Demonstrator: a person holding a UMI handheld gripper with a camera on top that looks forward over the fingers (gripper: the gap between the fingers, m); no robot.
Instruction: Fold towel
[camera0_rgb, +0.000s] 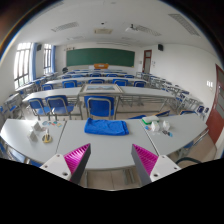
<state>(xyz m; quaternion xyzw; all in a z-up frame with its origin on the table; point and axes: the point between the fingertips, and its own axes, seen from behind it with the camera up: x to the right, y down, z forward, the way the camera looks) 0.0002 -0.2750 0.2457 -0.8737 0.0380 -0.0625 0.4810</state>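
Observation:
A blue towel (105, 126) lies flat on the grey-white table (60, 140), beyond my fingers and roughly centred between them. My gripper (112, 158) is open and empty, its two fingers with magenta pads (78, 157) spread wide above the table's near part, well short of the towel.
A small bottle and bits (43, 133) stand on the table to the left. A greenish-white object (154, 124) sits to the right of the towel. Rows of blue chairs (99, 105) and desks fill the classroom behind, with a green board (99, 58) on the far wall.

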